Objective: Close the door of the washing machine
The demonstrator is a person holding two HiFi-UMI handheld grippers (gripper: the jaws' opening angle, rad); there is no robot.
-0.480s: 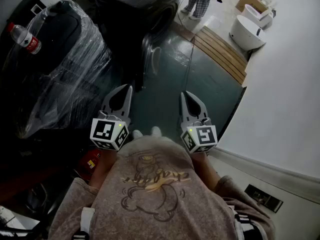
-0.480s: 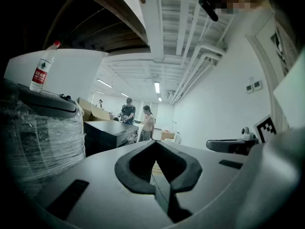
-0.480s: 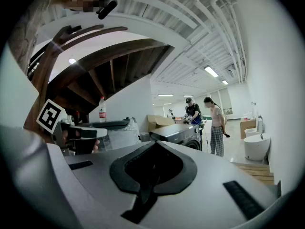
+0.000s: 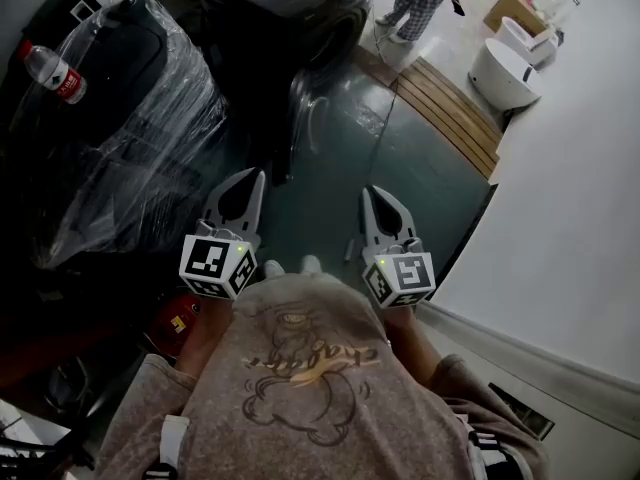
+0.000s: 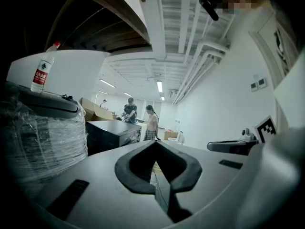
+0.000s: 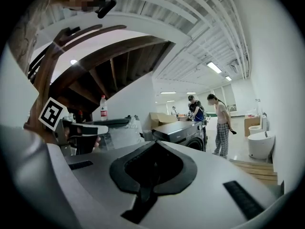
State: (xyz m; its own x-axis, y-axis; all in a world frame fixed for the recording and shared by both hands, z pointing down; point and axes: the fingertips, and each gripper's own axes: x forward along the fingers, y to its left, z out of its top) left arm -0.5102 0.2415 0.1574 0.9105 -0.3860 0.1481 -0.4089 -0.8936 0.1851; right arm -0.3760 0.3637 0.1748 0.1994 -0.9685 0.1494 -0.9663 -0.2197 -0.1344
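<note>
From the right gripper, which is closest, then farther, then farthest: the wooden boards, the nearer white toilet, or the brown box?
From the right gripper:
1. Wooden boards, ahead on the right.
2. White toilet, beyond them.
3. Brown box, farthest back.

No word or number can be read anywhere. The bottle (image 4: 52, 71) wears a red label with pale print too small to make out. The left cube (image 4: 215, 265) and right cube (image 4: 402, 277) each show black-and-white square markers, which are code patterns and not letters. The shirt (image 4: 300, 368) bears a cartoon figure with a line of script across it, too dim to read. A red thing (image 4: 178, 320) on the floor carries a small yellow mark, unreadable.
</note>
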